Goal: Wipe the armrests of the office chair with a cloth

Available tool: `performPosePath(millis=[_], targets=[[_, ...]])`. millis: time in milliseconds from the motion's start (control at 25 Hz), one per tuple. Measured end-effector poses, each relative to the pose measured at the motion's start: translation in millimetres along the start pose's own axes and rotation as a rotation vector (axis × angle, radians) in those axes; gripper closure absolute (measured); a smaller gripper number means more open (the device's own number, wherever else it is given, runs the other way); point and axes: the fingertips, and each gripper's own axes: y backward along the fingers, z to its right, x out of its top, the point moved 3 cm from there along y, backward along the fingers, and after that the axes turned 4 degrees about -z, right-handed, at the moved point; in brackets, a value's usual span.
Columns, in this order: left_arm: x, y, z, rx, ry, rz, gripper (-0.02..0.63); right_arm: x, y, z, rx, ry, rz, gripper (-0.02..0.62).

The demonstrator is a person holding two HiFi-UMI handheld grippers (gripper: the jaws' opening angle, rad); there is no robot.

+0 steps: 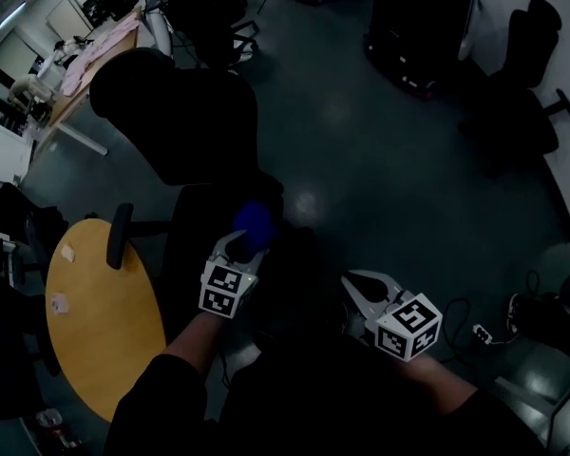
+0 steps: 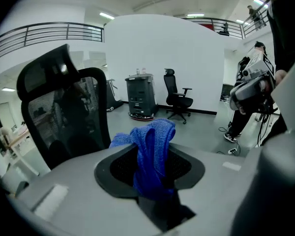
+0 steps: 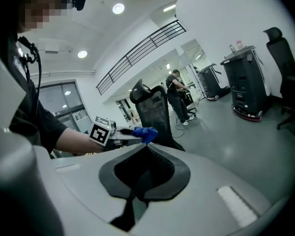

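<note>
The black office chair (image 1: 185, 126) stands just ahead of me with its back to the left; one armrest (image 1: 120, 237) shows beside the round table. My left gripper (image 1: 239, 251) is held over the chair's seat area, shut on a bunched blue cloth (image 1: 254, 223). In the left gripper view the cloth (image 2: 153, 149) stands up between the jaws, with the chair's mesh back (image 2: 73, 114) to the left. My right gripper (image 1: 360, 290) hangs apart to the right, shut and empty. The right gripper view shows the left gripper (image 3: 119, 134) with the cloth (image 3: 145, 132) before the chair (image 3: 155, 113).
A yellow round table (image 1: 104, 316) sits at my lower left. Another black chair (image 1: 521, 84) and a black cart (image 1: 423, 22) stand across the grey floor. A power strip (image 1: 481, 332) and cables lie at the right. A person (image 2: 250, 95) stands nearby.
</note>
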Motion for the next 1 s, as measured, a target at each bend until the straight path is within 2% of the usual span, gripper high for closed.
performPosePath(millis=[200,440,720,1000], targets=[[10,-55,11,-0.048,-0.085,-0.049,0.446,-13,33,19,-0.099,-0.042,0.008,0.589],[1,-83,23,-0.066,-0.053,-0.126,0.446,-26,68,33,-0.169,-0.080,0.006,0.589],[-19,-62,50,-0.108,-0.071,-0.145,0.446,-23,63,35,-0.133,-0.073,0.010,0.589],[-46,-26,76,-0.171,-0.053,-0.130,0.446,-18,35,29,-0.073,-0.051,-0.011,0.589]])
